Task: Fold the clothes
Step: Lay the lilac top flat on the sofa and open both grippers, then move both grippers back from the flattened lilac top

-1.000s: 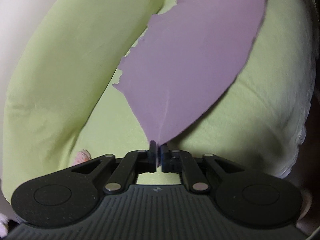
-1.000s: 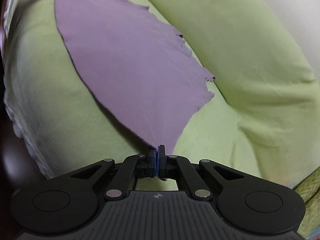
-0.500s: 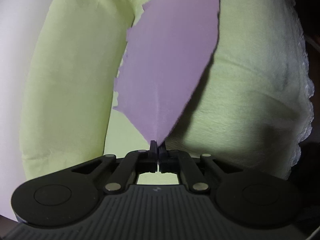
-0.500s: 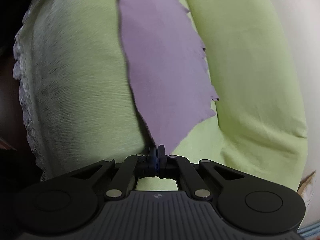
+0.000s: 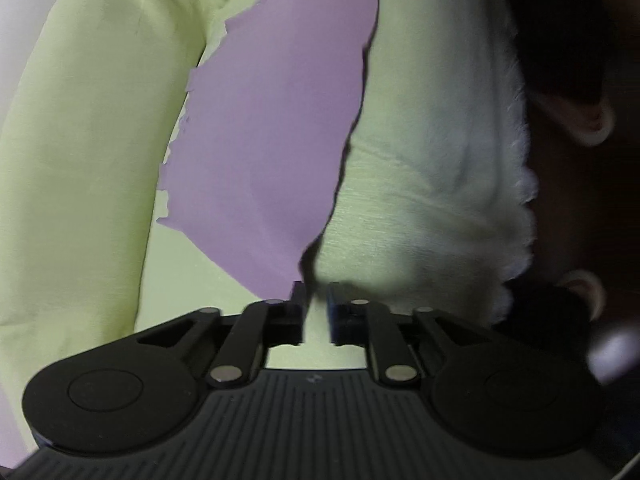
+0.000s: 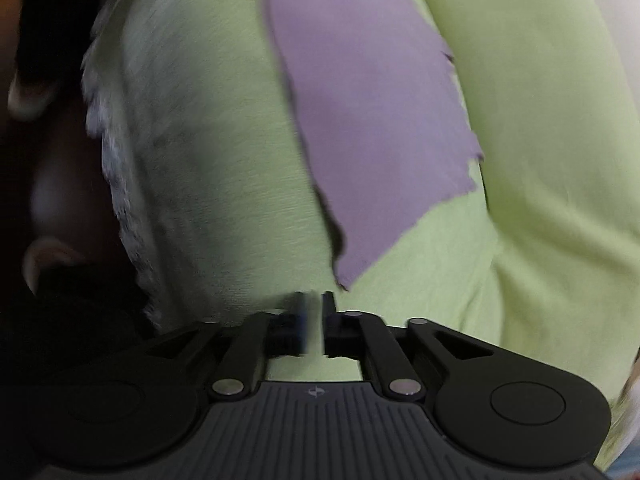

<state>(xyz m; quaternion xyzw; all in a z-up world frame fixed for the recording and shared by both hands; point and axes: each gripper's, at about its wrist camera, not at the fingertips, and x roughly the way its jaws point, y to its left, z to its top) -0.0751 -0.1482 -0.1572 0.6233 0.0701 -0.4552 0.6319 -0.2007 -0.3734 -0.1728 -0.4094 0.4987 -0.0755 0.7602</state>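
Observation:
A purple cloth (image 5: 272,140) with a ragged edge lies stretched over the light green sheet (image 5: 420,160). Its near corner ends at the left finger (image 5: 298,300) of my left gripper (image 5: 316,292). That gripper's jaws are opening, and only green sheet shows in the gap between them. In the right wrist view the purple cloth (image 6: 372,112) tapers to a corner just beyond my right gripper (image 6: 315,300). Its jaws are also opening, with nothing between the pads. The image is blurred around both sets of fingertips.
A long green bolster (image 5: 88,140) runs beside the cloth and shows again as the bolster (image 6: 560,120) in the right wrist view. White lace trim (image 5: 520,200) marks the sheet's edge, with dark space beyond it. Pale rounded shapes (image 5: 588,124) sit in that dark area, too blurred to identify.
Both grippers were shut on the cloth's near corners and now stand parted, with the corners free. The cloth's visible span narrowed as both views swung round.

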